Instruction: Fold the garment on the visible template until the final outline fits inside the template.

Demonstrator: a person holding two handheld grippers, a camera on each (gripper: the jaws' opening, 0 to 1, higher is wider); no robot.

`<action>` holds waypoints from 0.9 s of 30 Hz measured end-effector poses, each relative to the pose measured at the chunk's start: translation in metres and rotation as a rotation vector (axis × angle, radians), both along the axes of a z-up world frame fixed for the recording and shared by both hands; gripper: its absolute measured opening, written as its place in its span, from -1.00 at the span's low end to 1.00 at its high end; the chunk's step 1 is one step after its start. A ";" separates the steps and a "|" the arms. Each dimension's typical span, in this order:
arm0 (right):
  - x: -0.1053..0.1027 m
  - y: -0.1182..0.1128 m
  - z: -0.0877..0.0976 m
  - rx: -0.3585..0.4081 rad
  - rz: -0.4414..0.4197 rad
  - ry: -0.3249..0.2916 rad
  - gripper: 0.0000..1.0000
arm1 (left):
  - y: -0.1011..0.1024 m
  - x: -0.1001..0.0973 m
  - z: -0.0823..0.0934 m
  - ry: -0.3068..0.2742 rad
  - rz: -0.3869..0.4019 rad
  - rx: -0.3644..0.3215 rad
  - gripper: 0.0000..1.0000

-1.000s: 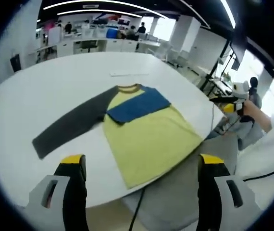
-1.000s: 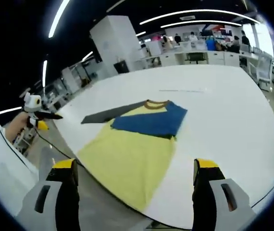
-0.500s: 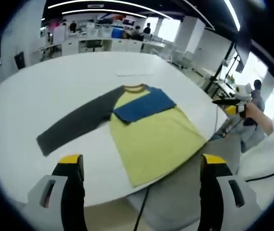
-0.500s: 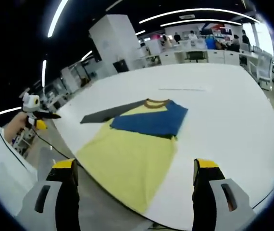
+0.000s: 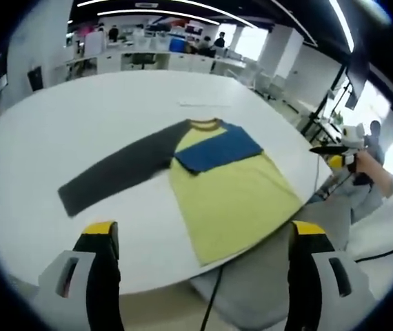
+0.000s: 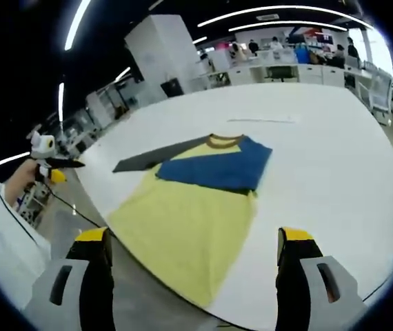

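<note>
Currently the shirt [image 5: 217, 179] lies half-folded on the table [image 5: 79, 117].

A yellow long-sleeved shirt [image 5: 234, 196] lies flat on the white tabletop [image 5: 79, 110], its hem at the tabletop's near edge. Its blue sleeve [image 5: 218, 148] is folded across the chest, just below the brown collar [image 5: 205, 123]. The dark grey sleeve [image 5: 117, 169] stretches out straight to the side. In the right gripper view the shirt [image 6: 186, 221] shows the same blue fold [image 6: 218, 169].

no text, label, brand or number can be read anywhere.
</note>
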State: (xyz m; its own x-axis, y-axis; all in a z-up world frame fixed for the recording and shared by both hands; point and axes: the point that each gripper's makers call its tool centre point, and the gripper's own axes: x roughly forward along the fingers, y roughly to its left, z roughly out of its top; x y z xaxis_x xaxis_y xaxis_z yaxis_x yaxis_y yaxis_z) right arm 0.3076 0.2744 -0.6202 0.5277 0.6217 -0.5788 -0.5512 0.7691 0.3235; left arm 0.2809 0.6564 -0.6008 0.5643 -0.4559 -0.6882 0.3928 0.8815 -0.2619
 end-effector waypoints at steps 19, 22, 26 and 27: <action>0.010 0.009 -0.012 -0.005 -0.007 0.049 0.96 | 0.054 0.035 -0.002 0.007 0.112 -0.009 0.99; 0.012 0.009 -0.015 0.000 -0.017 0.064 0.96 | 0.062 0.045 -0.007 0.009 0.143 -0.041 0.98; 0.012 0.010 -0.019 -0.003 -0.018 0.077 0.95 | 0.075 0.057 -0.016 0.016 0.195 -0.086 0.97; 0.013 0.011 -0.020 -0.003 -0.018 0.075 0.94 | 0.081 0.061 -0.017 0.011 0.218 -0.095 0.96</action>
